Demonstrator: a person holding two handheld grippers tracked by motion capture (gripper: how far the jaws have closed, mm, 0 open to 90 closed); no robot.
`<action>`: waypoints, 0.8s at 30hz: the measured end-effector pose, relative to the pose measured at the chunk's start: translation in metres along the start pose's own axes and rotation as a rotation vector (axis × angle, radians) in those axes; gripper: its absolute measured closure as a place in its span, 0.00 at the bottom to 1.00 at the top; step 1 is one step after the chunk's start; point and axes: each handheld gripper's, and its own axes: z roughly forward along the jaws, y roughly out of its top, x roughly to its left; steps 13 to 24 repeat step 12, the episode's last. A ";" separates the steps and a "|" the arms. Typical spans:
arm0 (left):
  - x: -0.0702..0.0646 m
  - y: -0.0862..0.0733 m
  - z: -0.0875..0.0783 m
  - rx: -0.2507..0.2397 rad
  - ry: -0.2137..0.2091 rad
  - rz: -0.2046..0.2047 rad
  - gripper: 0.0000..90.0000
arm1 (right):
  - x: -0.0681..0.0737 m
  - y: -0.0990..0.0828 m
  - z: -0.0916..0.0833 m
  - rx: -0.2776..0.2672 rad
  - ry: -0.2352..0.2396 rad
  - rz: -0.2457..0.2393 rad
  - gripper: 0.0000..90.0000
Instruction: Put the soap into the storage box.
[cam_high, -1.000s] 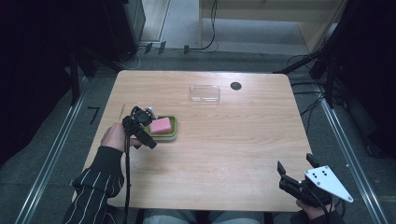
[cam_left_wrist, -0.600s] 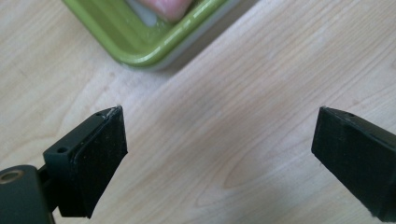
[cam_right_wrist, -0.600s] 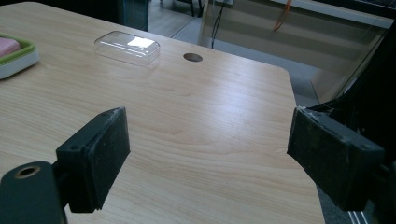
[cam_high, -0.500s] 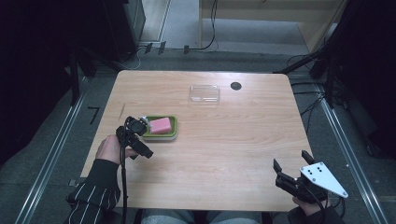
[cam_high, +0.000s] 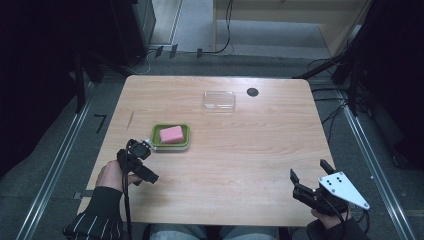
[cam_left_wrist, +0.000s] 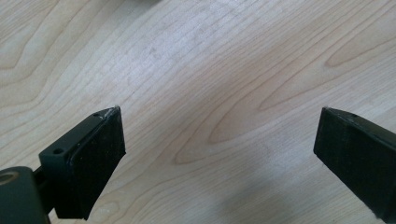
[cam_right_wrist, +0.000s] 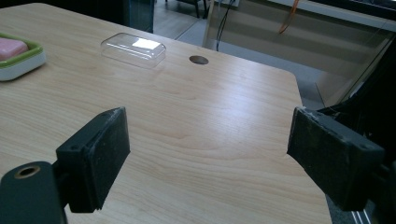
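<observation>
Both grippers, left (cam_high: 142, 162) and right (cam_high: 311, 182), had jaws wide apart, probably idle; pink soap block (cam_high: 171, 134) sat in its green tray (cam_high: 186, 135).

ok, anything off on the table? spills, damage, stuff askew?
Nothing spilled or broken. One oddity: the clear lid lies on its own at the far side, apart from the green soap dish, so the pink soap sits uncovered. Both the left gripper and right gripper are open, holding nothing.

A pale wood table (cam_high: 240, 165) with a round hole (cam_high: 252, 92) near its far edge stands on grey floor (cam_high: 200, 30). Metal rails (cam_high: 55, 165) flank it; cables (cam_high: 227, 30) trail beyond, surroundings dark.
</observation>
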 end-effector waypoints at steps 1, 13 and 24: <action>0.000 -0.002 0.001 -0.003 -0.002 0.002 0.03 | 0.000 0.000 0.000 -0.001 0.001 -0.001 0.15; -0.001 -0.009 0.011 0.005 -0.038 0.012 0.07 | 0.001 0.001 0.004 0.000 0.010 -0.004 0.15; -0.001 -0.009 0.011 0.005 -0.038 0.012 0.07 | 0.001 0.001 0.004 0.000 0.010 -0.004 0.15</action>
